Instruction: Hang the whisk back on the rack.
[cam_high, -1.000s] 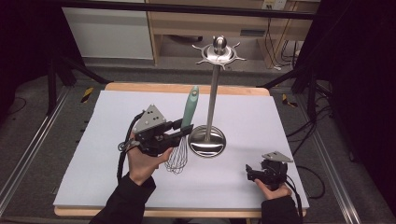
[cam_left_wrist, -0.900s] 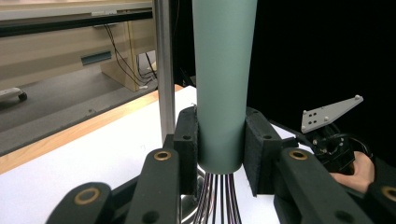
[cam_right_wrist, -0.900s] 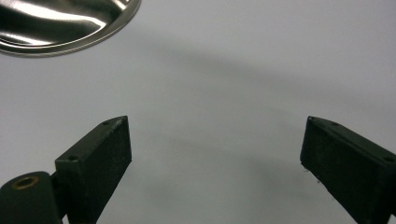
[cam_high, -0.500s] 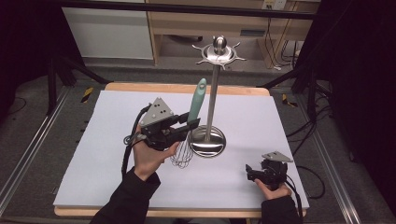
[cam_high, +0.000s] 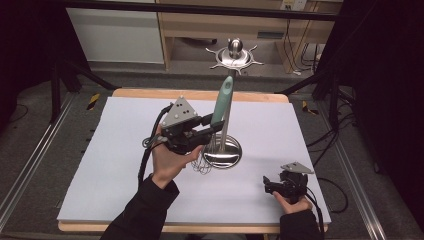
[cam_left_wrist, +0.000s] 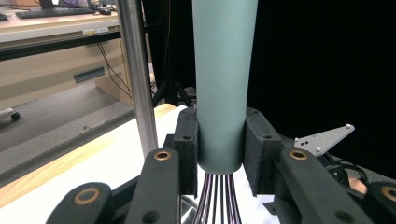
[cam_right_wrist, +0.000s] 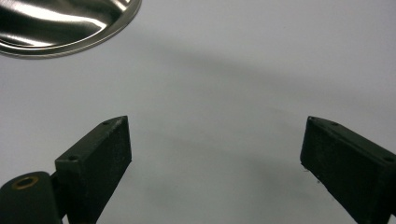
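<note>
- The whisk (cam_high: 218, 116) was held above the white table cover, nearly upright and a little tilted, with its green handle up and its wire loops hanging down just over the round base of the metal stand (cam_high: 223, 151).
- In the left gripper view the green handle (cam_left_wrist: 223, 84) stood between the two black pads (cam_left_wrist: 187, 149), which pressed on it from both sides near its lower end; the thin wires came out just below the pads.
- The left gripper (cam_high: 209, 126) was therefore clamped on the whisk, and the person's left hand (cam_high: 167, 160) carried it above the middle of the table.
- The pole of the stand rose just beside the handle, to the left of it in the left gripper view; I could not tell whether they touched.
- On top of the pole sat a round metal crown with short hooks around it and a ball in the middle.
- The right gripper (cam_high: 267, 184) rested low near the front right corner of the table (cam_high: 90, 165), well apart from the whisk.
- Its pads (cam_right_wrist: 100, 154) were spread wide with nothing between them, above the bare white surface, and the edge of the stand's base showed in the upper left corner of the right gripper view.
</note>
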